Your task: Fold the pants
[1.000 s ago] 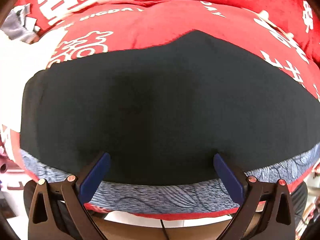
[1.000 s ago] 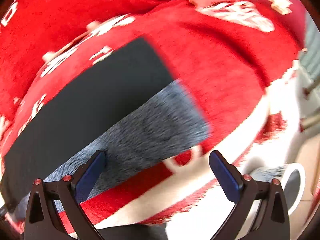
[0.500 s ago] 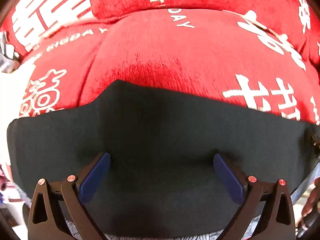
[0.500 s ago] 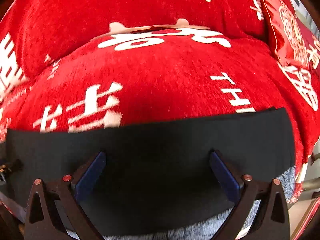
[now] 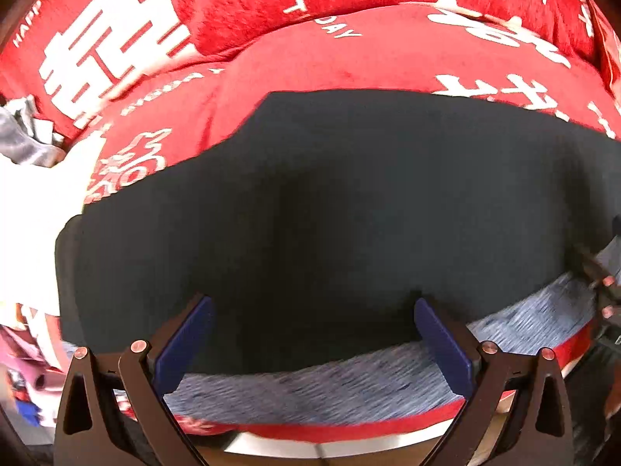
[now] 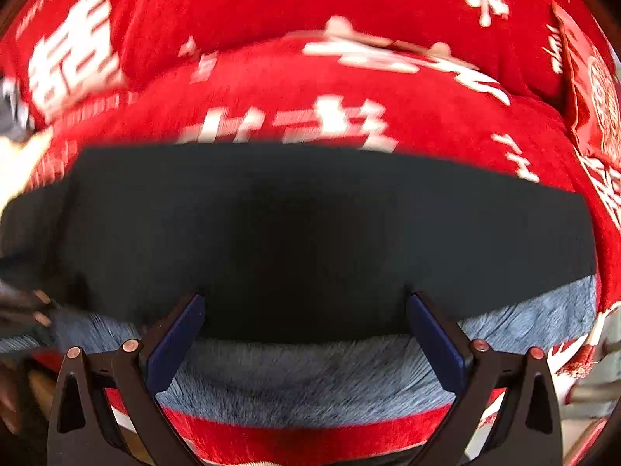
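Observation:
Black pants (image 5: pixel 330 213) lie flat across a red sofa seat, on top of a blue-grey patterned cloth (image 5: pixel 318 388) along the front edge. My left gripper (image 5: pixel 310 334) is open and empty, held over the pants' near edge. In the right wrist view the same black pants (image 6: pixel 302 225) span the frame above the blue-grey cloth (image 6: pixel 310 376). My right gripper (image 6: pixel 306 330) is open and empty over the near edge. The other gripper's tip (image 5: pixel 601 283) shows at the right edge of the left wrist view.
The red sofa cushions (image 5: pixel 349 54) with white lettering fill the background, with the backrest (image 6: pixel 271 0) behind. A grey cloth (image 5: pixel 23 136) and a white surface (image 5: pixel 35 202) lie at the left. A red patterned pillow (image 6: pixel 594 89) sits at the right.
Both grippers have pulled back toward the sofa's front edge; the blue-grey cloth shows again under the pants' near edge. Both stay open.

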### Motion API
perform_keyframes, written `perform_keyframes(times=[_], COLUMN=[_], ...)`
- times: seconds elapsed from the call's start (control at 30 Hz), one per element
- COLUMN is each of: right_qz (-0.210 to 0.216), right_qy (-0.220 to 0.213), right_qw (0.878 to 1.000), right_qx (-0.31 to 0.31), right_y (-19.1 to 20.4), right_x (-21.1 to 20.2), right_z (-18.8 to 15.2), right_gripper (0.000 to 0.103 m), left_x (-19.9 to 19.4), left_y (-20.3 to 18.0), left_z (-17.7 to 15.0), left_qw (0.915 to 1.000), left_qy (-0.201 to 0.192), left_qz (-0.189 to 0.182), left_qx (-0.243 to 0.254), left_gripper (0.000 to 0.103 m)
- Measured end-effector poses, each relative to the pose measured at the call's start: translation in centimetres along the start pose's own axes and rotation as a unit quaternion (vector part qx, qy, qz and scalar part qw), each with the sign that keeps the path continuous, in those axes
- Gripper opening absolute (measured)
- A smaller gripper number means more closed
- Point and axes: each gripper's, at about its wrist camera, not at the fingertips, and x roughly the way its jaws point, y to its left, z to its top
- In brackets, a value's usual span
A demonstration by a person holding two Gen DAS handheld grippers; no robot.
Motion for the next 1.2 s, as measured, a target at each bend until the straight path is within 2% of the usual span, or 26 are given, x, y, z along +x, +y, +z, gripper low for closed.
perform_keyframes(times=[0.1, 0.33, 0.4, 0.47, 0.57, 0.63, 0.73, 0.8, 0.9, 1.03, 1.1, 1.2], right_qz=[-0.003, -0.004, -0.012, -0.013, -0.019, -0.024, -0.05, -0.04, 0.002, 0.005, 0.011, 0.024], right_qy=[0.001, 0.019, 0.021, 0.023, 0.026, 0.031, 0.03, 0.018, 0.014, 0.038, 0.047, 0.046], right_qw=[1.0, 0.997, 0.996, 0.996, 0.996, 0.995, 0.994, 0.995, 0.999, 0.999, 0.998, 0.999], right_qx=[0.016, 0.07, 0.086, 0.09, 0.088, 0.092, 0.095, 0.085, 0.047, -0.028, -0.033, -0.005], right_y=[-1.4, -5.1, -5.7, -5.7, -5.5, -5.5, -4.6, -3.2, 0.3, 4.9, 4.9, 2.0], right_x=[-0.5, -0.2, -0.1, 0.0, 0.0, -0.1, -1.1, -2.1, -2.8, -1.3, -0.8, -0.9], right_z=[-0.6, -1.6, -1.8, -1.8, -1.7, -1.6, -1.3, -1.0, -0.5, -1.1, -1.7, -2.3], right_gripper=[0.103, 0.103, 0.103, 0.103, 0.103, 0.103, 0.103, 0.103, 0.103, 0.103, 0.103, 0.103], left_x=[-0.2, 1.1, 1.6, 2.2, 3.1, 3.5, 2.4, 1.0, 0.0, -0.4, -0.7, -0.7], left_y=[2.4, 9.5, 11.2, 12.9, 14.6, 16.2, 17.6, 17.4, 15.4, 9.1, 6.4, 2.0], left_z=[-1.5, -4.8, -6.1, -7.5, -9.4, -10.7, -11.8, -11.5, -9.9, -6.8, -5.9, -4.8], left_qw=[0.9998, 0.9949, 0.9922, 0.9875, 0.9839, 0.9771, 0.9717, 0.9729, 0.9771, 0.9892, 0.9929, 0.9952], left_qy=[0.001, 0.018, 0.023, 0.035, 0.051, 0.064, 0.056, 0.04, 0.026, 0.022, 0.019, 0.029], left_qz=[0.018, 0.002, -0.004, -0.027, -0.015, -0.022, -0.014, -0.01, -0.035, -0.055, -0.062, -0.078], left_qx=[-0.012, -0.099, -0.122, -0.151, -0.17, -0.202, -0.229, -0.227, -0.208, -0.134, -0.1, -0.051], left_gripper=[0.103, 0.103, 0.103, 0.103, 0.103, 0.103, 0.103, 0.103, 0.103, 0.103, 0.103, 0.103])
